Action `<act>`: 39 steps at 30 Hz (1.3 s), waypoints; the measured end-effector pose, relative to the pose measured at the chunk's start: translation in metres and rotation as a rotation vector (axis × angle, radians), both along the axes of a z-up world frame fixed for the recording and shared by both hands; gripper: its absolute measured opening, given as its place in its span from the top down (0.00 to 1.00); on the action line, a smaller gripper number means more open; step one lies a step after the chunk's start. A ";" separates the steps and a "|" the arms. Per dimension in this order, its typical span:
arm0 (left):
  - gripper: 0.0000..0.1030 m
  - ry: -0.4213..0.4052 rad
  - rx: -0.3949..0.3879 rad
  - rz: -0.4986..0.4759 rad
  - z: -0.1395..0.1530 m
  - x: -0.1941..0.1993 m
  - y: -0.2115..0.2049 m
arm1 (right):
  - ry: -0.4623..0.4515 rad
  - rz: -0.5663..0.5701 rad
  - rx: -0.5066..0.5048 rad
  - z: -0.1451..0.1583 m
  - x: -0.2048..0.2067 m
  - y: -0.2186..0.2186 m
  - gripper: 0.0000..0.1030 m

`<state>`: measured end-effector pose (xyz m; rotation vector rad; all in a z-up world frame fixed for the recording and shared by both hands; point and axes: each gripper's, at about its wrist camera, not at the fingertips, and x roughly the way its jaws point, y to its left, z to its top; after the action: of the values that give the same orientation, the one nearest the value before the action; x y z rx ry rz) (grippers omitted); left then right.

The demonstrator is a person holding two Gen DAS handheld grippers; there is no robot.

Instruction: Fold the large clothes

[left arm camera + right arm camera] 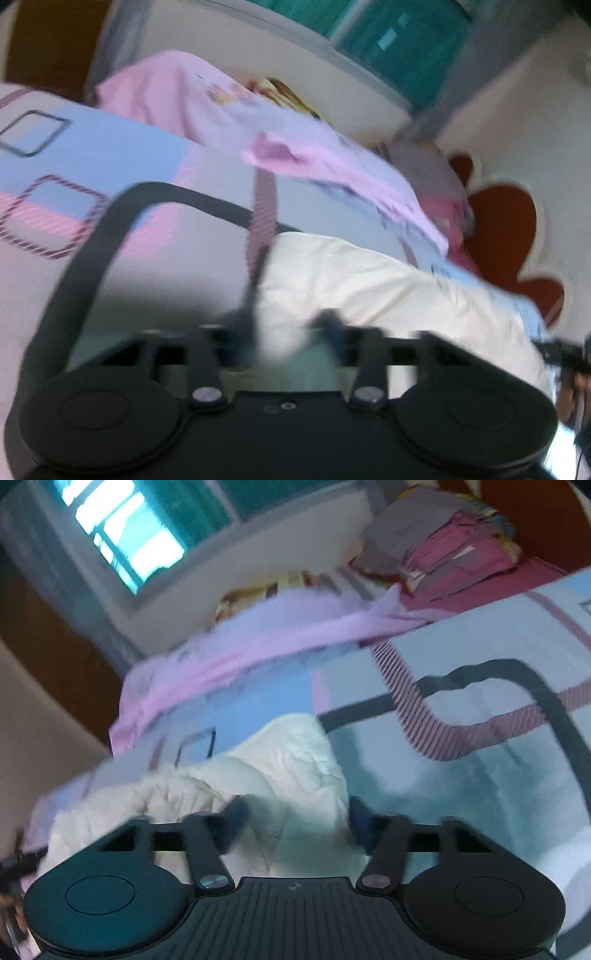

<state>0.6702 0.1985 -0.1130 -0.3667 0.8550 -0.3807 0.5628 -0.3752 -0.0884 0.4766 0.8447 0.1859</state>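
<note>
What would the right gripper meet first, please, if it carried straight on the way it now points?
Most likely the cream garment lying directly ahead of the right gripper on the patterned bedsheet; blur leaves depth uncertain.

Left gripper (291, 328) — black body, two round caps, silver pivot screws; right gripper (295, 819) — ribbed black plate, blue-tipped fingers (236, 812)

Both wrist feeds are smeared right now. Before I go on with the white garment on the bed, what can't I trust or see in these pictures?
- White garment: both views blurred; its near edge is hidden behind the gripper bodies, so its type and fold state are unclear.
- Left gripper and right gripper: fingertips smeared; whether the pads press the cloth cannot be told.
- Pink garment: print unreadable.
- Folded stack: pieces cannot be counted.
</note>
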 end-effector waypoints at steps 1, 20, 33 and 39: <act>0.89 -0.008 0.021 -0.017 0.001 0.001 -0.005 | -0.008 0.008 -0.008 -0.004 0.005 0.003 0.83; 0.92 -0.102 0.192 0.019 -0.020 0.007 -0.031 | -0.029 -0.097 0.017 -0.047 0.006 -0.005 0.90; 0.23 -0.140 -0.006 0.276 0.010 -0.149 0.046 | -0.092 -0.332 0.221 -0.016 -0.171 -0.064 0.15; 0.28 -0.030 -0.238 0.391 -0.017 -0.220 0.040 | -0.037 -0.431 0.534 -0.040 -0.246 -0.044 0.24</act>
<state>0.4503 0.2380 -0.1297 -0.7333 0.6904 -0.1223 0.3172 -0.4193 -0.1285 1.1387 0.6317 0.0180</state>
